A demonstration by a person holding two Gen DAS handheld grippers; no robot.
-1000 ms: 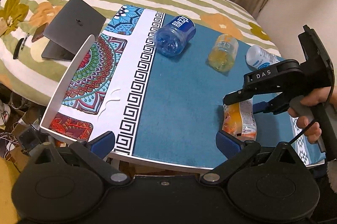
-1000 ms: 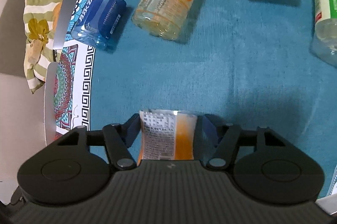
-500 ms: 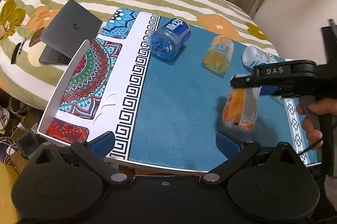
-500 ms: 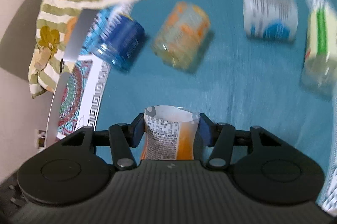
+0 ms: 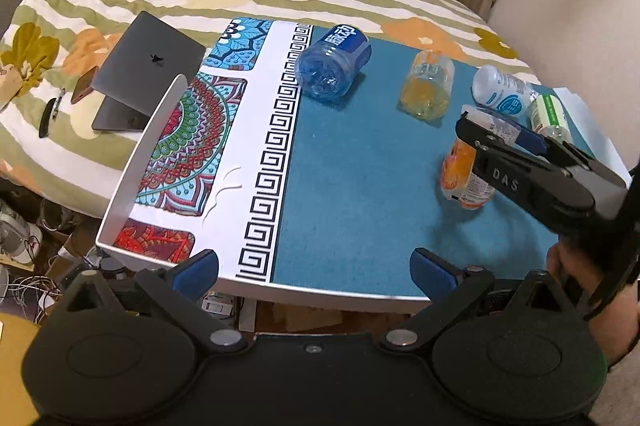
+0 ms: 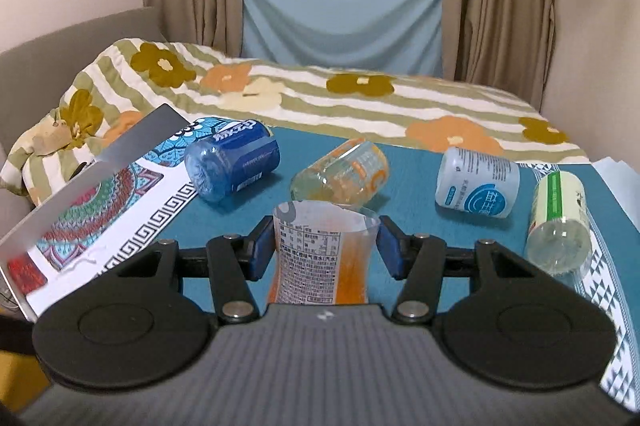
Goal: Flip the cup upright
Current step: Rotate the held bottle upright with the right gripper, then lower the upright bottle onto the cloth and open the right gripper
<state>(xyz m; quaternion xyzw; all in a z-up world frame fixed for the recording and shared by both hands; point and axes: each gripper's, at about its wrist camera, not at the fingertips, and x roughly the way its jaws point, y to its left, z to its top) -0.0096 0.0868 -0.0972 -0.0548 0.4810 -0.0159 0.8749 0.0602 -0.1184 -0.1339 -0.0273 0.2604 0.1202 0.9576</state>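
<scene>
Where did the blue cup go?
The blue plastic cup lies on its side at the table's far left, by the black-and-white patterned border in the left wrist view. Its nearest neighbour is the clear yellowish cup, to its right.

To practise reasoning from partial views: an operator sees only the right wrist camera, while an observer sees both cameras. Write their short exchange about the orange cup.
Operator: My view cuts off the base of the orange cup. Is it down on the table?
Observer: The cup stands mouth up, leaning slightly, with its base at the cloth. I cannot tell whether it actually touches.
Operator: Where is the left gripper?
Observer: It is open and empty at the table's near edge, apart from the cup.
</scene>
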